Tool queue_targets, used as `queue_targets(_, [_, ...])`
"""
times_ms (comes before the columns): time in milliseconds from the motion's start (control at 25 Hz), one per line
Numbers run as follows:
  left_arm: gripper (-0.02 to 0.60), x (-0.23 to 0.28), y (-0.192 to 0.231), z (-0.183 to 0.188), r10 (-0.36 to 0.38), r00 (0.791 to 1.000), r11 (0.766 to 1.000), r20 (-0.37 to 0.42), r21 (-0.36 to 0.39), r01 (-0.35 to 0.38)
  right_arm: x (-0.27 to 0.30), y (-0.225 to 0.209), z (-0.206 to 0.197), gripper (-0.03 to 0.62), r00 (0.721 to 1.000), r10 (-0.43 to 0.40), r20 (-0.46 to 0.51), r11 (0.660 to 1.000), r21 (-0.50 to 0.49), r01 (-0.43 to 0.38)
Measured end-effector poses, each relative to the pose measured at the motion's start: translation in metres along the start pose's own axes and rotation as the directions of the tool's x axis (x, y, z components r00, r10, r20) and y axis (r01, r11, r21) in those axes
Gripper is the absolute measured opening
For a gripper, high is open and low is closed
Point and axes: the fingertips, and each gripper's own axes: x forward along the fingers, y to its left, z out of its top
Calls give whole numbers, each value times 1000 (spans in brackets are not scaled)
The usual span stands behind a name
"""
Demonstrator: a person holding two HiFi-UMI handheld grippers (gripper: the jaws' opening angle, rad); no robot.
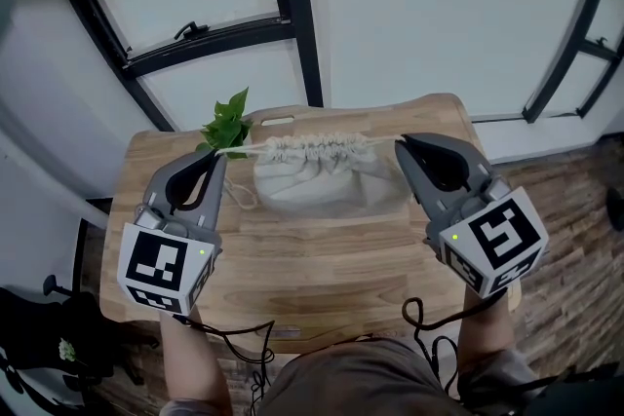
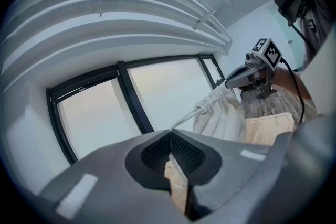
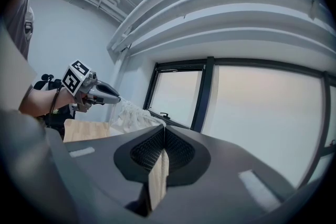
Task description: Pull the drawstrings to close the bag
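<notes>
A cream cloth bag (image 1: 327, 178) lies on the wooden table (image 1: 322, 258), its mouth (image 1: 312, 148) bunched into tight gathers. From each end of the mouth a taut drawstring runs sideways. My left gripper (image 1: 216, 153) is shut on the left drawstring (image 1: 242, 150), level with the mouth. My right gripper (image 1: 398, 143) is shut on the right drawstring (image 1: 382, 141). In the left gripper view the jaws (image 2: 170, 132) meet on the cord (image 2: 184, 120), which leads to the bag (image 2: 223, 115). In the right gripper view the closed jaws (image 3: 164, 127) sit right at the bag's gathered edge (image 3: 137, 113).
Green leaves (image 1: 226, 124) stand at the table's back left, just behind the left gripper. Dark-framed windows (image 1: 292, 15) and a white wall lie beyond the table's far edge. Black cables (image 1: 429, 326) hang by the near edge. Wooden flooring (image 1: 575, 239) shows at the right.
</notes>
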Motion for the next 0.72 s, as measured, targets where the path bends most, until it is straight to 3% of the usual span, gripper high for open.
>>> queue_targets(720, [3,4,1,-2,-6,1000,999,1,33,6,4,-2,-2,32,1000,-15,3,1000,-6,15])
